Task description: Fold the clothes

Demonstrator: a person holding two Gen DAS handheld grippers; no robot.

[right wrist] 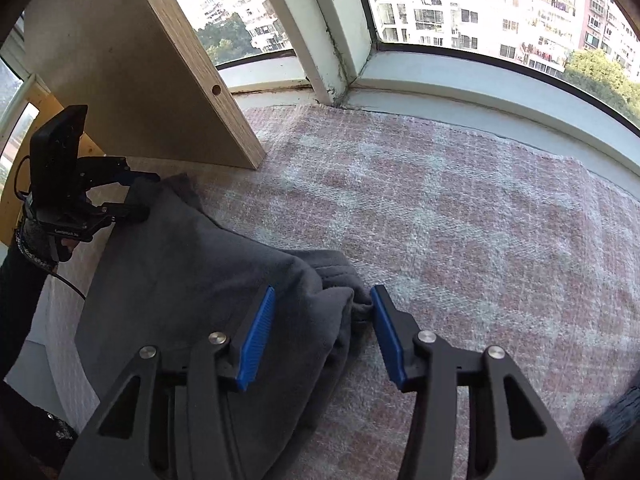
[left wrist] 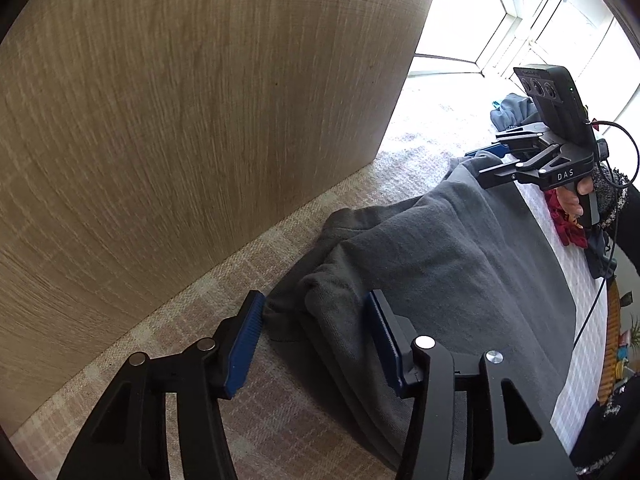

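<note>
A dark grey garment (left wrist: pixel 440 248) lies folded over on a pink plaid blanket (left wrist: pixel 256 420). In the left wrist view my left gripper (left wrist: pixel 316 304) is open, its blue pads on either side of the garment's near bunched edge without closing on it. My right gripper (left wrist: pixel 480 164) stands open at the garment's far corner. In the right wrist view my right gripper (right wrist: pixel 324 294) is open around a thick fold of the grey garment (right wrist: pixel 192 280), and the left gripper (right wrist: pixel 148 196) is open at the opposite corner, held by a hand in a dark sleeve.
An upright wooden panel (left wrist: pixel 180 120) (right wrist: pixel 132 80) stands on the blanket (right wrist: pixel 460 220) close beside the left gripper. A window sill (right wrist: pixel 460 84) borders the far side. A blue-grey cloth (left wrist: pixel 514 110) and a red cloth (left wrist: pixel 564 220) lie beyond the garment.
</note>
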